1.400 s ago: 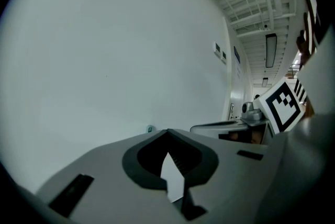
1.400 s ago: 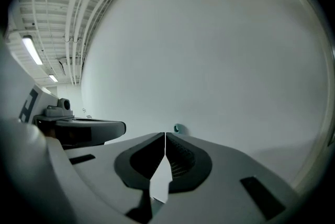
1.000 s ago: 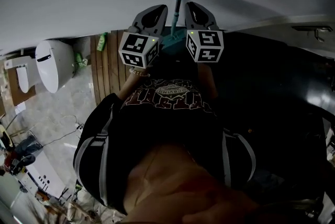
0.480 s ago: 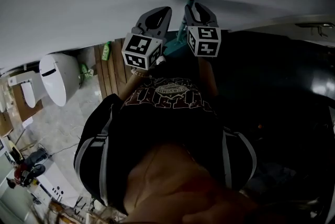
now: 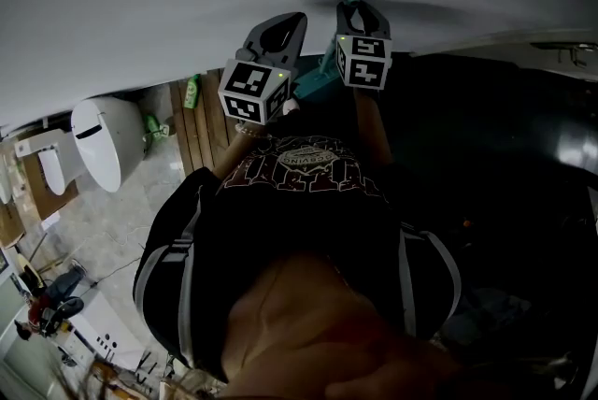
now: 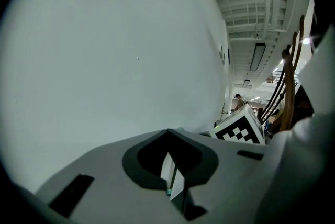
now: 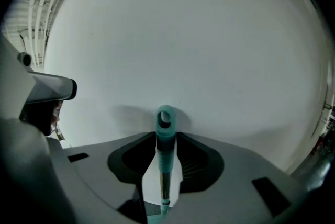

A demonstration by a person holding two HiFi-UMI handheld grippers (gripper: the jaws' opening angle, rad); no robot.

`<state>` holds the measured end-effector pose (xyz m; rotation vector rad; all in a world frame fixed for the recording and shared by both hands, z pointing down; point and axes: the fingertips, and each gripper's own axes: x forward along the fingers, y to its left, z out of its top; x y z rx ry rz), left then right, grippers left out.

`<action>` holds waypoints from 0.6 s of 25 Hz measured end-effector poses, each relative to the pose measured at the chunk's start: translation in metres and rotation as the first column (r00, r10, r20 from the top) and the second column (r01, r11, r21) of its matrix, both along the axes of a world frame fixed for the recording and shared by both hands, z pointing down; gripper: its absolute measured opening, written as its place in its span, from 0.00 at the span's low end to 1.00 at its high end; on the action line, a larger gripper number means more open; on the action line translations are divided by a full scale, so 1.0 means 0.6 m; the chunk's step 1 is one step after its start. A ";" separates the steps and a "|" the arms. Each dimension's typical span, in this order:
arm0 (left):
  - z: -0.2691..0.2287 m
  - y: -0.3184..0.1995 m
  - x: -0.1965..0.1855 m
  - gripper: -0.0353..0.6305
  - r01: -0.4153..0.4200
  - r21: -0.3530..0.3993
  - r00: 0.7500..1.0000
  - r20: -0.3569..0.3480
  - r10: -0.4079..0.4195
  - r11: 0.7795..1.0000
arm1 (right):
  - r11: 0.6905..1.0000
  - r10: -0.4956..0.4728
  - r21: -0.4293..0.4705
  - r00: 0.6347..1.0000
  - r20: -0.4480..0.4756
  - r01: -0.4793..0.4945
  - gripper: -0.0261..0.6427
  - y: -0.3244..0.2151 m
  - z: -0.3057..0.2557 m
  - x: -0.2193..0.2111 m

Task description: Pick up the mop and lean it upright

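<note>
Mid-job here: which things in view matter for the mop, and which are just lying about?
Job: mop, its handle between the jaws of the right hand-held gripper, which have just been opening; white wall behind it.
Lying about: toilet, green bottle.

You are holding two grippers, the left gripper and the right gripper. Each carries one marker cube, so you have two in all: the left cube and the right cube. You can also count one mop and one toilet on the floor beside you.
</note>
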<state>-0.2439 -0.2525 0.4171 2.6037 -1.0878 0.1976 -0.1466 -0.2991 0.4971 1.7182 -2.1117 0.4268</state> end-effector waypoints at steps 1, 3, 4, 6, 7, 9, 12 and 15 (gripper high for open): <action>0.000 0.000 -0.002 0.11 0.001 0.001 1.000 -0.002 -0.001 1.000 | 1.000 0.013 0.003 1.000 -0.007 -0.013 0.22 -0.001 0.001 0.001; -0.001 -0.002 -0.009 0.11 0.005 -0.001 1.000 -0.005 -0.005 1.000 | 0.999 0.031 0.016 0.999 -0.020 -0.031 0.22 -0.002 0.001 0.001; -0.001 -0.003 -0.011 0.11 0.008 -0.002 1.000 -0.005 -0.008 1.000 | 0.999 0.034 0.023 0.999 -0.022 -0.033 0.22 -0.002 0.000 0.000; -0.001 -0.003 -0.015 0.11 0.012 -0.004 1.000 -0.006 -0.012 1.000 | 0.999 0.030 0.032 0.999 -0.015 -0.030 0.22 -0.002 0.000 -0.001; -0.001 -0.001 -0.015 0.11 0.012 -0.004 1.000 -0.006 -0.012 1.000 | 0.999 0.027 0.033 1.000 -0.008 -0.026 0.22 -0.001 0.000 -0.002; 0.000 0.001 -0.013 0.11 0.011 -0.004 1.000 -0.007 -0.011 1.000 | 0.999 0.017 0.029 1.000 -0.002 -0.017 0.22 0.001 0.000 -0.002; 0.000 0.004 -0.009 0.11 0.007 -0.003 1.000 -0.008 -0.007 1.000 | 1.000 0.000 0.024 1.000 0.004 0.000 0.21 0.007 0.000 -0.005; 0.000 0.011 -0.004 0.11 0.007 -0.007 1.000 -0.010 -0.007 1.000 | 1.000 -0.022 0.023 1.000 0.011 0.022 0.21 0.021 -0.004 -0.009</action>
